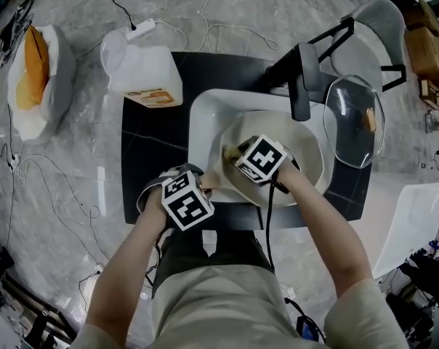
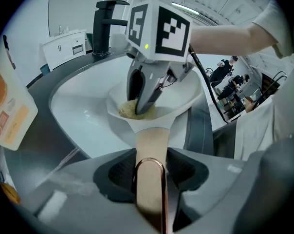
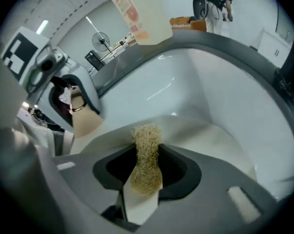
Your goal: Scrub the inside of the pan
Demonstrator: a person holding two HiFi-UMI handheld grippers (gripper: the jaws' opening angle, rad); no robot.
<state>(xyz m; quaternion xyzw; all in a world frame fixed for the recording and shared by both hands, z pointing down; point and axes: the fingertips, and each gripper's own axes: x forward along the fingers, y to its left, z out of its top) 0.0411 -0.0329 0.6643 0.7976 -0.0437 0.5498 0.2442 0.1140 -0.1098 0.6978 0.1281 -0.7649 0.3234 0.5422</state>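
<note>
Jaws of the left gripper point(image 2: 151, 165) clamp the pan's tan handle point(image 2: 151, 138), while the right gripper point(image 3: 147, 168) pinches a wad of straw-coloured scrubber point(image 3: 147, 147) tight, holding it down inside the cream pan point(image 1: 307, 151) near the handle-side wall. Bare pan floor lies open toward the far rim and the right. The pan sits in the white sink point(image 1: 205, 115), its rim close to the basin wall, below a black faucet point(image 1: 301, 86). On the dark counter point(image 1: 147, 140), a jug point(image 1: 139, 71) stands left of the sink and a glass lid point(image 1: 354, 122) lies on its right.
</note>
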